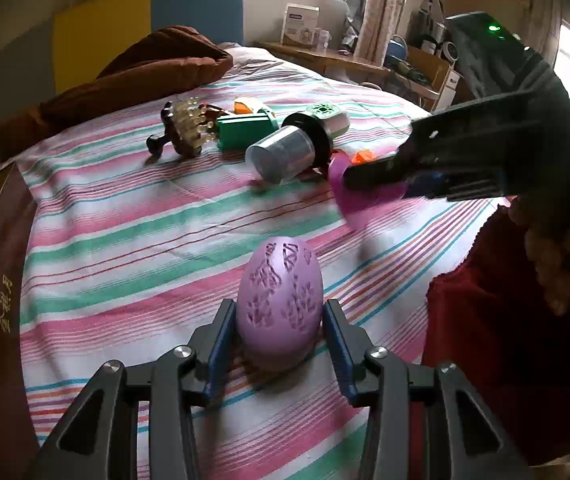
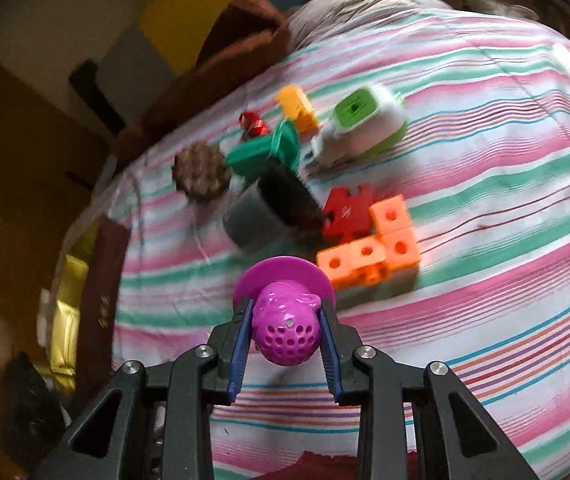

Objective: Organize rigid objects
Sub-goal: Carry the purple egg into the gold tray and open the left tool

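Where pink, green and white striped cloth (image 1: 125,240) fills the left wrist view, held upright at lower centre: lilac plastic egg with carved patterns (image 1: 281,300), base down on the cloth. Left gripper (image 1: 279,304) about half closed, blue pads (image 1: 221,344) pressed against both sides of the egg.

Entering from the right edge of the same view: right gripper (image 1: 349,178), tip over a magenta plastic strainer plug with a round flange (image 1: 365,204).

At lower centre of the right wrist view: right gripper (image 2: 285,304) nearly closed, clamped on the perforated dome of the strainer plug (image 2: 285,332), flange facing away from the camera, held above the cloth (image 2: 485,320).

Clustered at centre of that view, blurred: orange plastic cubes with round holes (image 2: 369,256), just right of the flange; red puzzle-shaped piece (image 2: 345,212) touching them; grey cylinder with black collar (image 2: 261,216) lying on its side; green plastic block (image 2: 261,154); brown studded brush (image 2: 201,176); white and green box (image 2: 365,128) further up.
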